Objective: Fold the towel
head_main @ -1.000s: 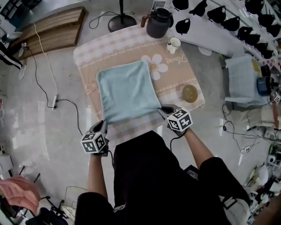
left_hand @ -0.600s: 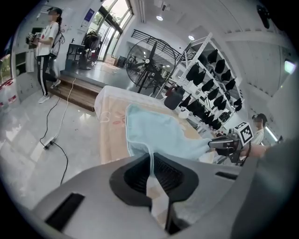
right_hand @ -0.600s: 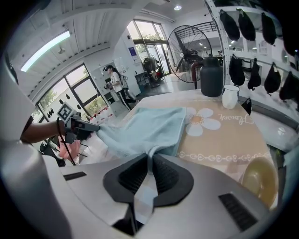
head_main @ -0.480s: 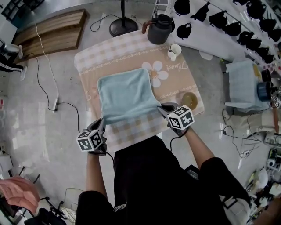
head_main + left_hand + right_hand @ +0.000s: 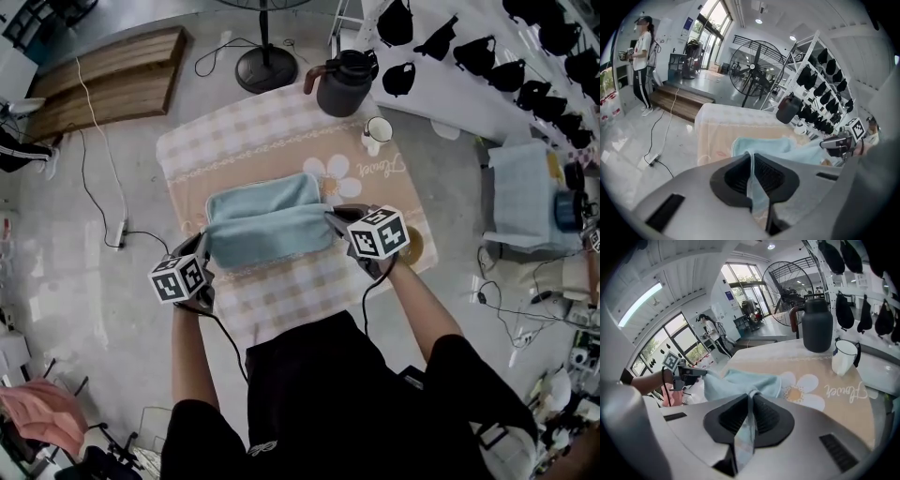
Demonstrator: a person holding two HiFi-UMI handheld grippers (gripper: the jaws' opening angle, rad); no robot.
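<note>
My left gripper (image 5: 201, 251) and right gripper (image 5: 334, 219) are each clamped on a near corner of the towel (image 5: 267, 225). That edge is lifted over the towel's far half on the table (image 5: 244, 131).

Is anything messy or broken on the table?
Nothing is spilled or broken. The towel only looks bunched because the left gripper and right gripper each pinch a corner and hold it doubled over, mid-fold. The kettle and cup stand upright.
</note>
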